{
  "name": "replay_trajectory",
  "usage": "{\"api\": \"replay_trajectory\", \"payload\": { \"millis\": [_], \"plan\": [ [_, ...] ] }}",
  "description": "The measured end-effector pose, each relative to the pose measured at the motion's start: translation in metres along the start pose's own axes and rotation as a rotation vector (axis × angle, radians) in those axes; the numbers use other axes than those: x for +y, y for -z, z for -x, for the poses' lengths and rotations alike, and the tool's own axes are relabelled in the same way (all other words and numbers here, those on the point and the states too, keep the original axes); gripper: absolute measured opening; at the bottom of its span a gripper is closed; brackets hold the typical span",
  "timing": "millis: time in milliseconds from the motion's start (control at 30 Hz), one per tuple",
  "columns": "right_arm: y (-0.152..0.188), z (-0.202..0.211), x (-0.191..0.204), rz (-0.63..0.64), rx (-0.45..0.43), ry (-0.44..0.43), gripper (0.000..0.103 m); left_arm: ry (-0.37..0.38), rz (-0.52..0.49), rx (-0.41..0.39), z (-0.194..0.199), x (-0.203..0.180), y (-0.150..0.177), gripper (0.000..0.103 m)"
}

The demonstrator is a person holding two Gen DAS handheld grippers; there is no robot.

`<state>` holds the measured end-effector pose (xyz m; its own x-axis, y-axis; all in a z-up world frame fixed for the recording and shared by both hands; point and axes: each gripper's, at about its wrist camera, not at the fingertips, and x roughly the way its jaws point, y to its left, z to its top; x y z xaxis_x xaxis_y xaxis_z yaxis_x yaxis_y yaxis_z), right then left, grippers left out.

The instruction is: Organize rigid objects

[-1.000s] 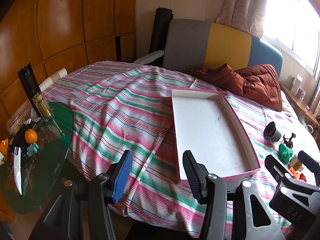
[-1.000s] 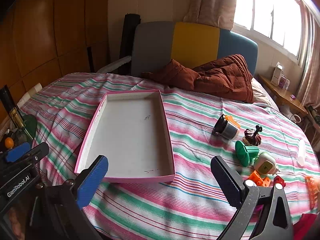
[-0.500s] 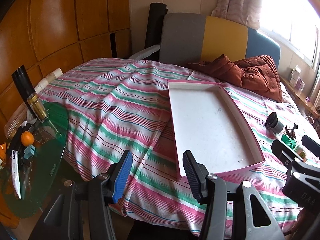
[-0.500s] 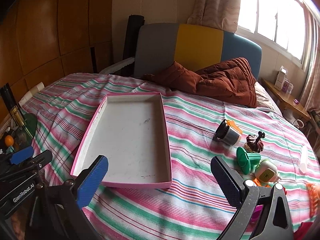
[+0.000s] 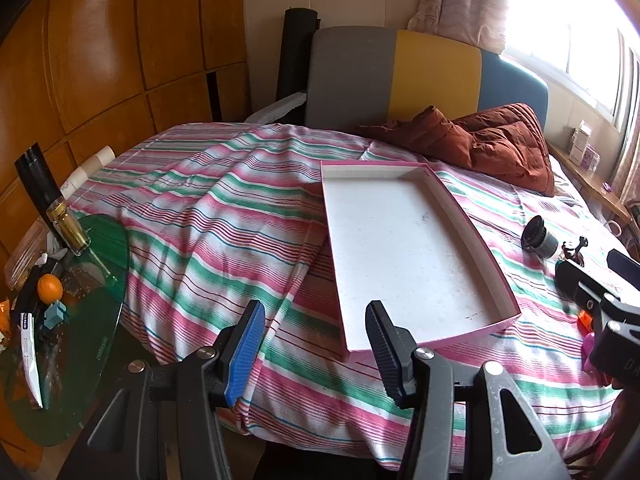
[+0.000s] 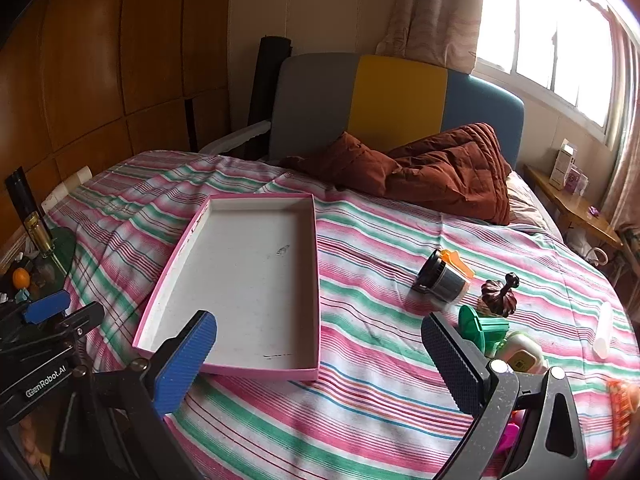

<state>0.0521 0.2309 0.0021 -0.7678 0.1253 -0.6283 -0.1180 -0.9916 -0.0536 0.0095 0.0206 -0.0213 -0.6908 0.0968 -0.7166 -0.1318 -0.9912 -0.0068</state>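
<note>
A shallow pink-rimmed white tray [image 6: 224, 369] [image 5: 430, 344] lies empty on the striped bed. To its right lie a black and silver cylinder with an orange part [image 6: 442, 276] [image 5: 540, 238], a dark brown figurine [image 6: 498, 294], a green plastic piece [image 6: 482, 326], a white and green toy [image 6: 522, 354] and an orange toy [image 6: 620, 404]. My left gripper [image 5: 314, 354] is open and empty above the bed's near edge, left of the tray's near corner. My right gripper [image 6: 320, 364] is open and empty above the tray's near right corner.
A green glass side table [image 5: 100, 320] at the left holds a bottle [image 5: 70, 226], an orange [image 5: 50, 288] and clutter. A rust-brown quilt [image 6: 440, 168] lies by the headboard. A wooden ledge [image 6: 576, 208] with small boxes runs under the window.
Both grippers have drawn back and risen a little; the tray and toys sit farther off in both views. Both stay open and empty.
</note>
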Motion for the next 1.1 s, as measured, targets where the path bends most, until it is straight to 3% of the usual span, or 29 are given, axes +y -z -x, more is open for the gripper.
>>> {"api": "replay_trajectory", "payload": {
  "millis": [433,633,800,967,1100],
  "plan": [
    [-0.001,0.009,-0.047,-0.054,-0.003,-0.015,0.103,0.033,-0.038,-0.009,0.003,-0.011,0.001,0.053],
    [0.004,0.017,-0.092,-0.096,-0.004,0.031,0.103,0.107,-0.069,-0.021,0.006,-0.022,0.001,0.053],
    [0.018,0.026,-0.154,-0.209,-0.008,0.058,0.103,0.191,-0.136,-0.013,0.005,-0.043,-0.001,0.053],
    [0.044,0.034,-0.219,-0.341,0.007,0.164,0.103,0.297,-0.199,0.018,0.003,-0.076,-0.007,0.053],
    [0.073,0.05,-0.272,-0.547,-0.043,0.197,0.103,0.374,-0.281,0.072,-0.001,-0.116,-0.005,0.057]
  ]
}}
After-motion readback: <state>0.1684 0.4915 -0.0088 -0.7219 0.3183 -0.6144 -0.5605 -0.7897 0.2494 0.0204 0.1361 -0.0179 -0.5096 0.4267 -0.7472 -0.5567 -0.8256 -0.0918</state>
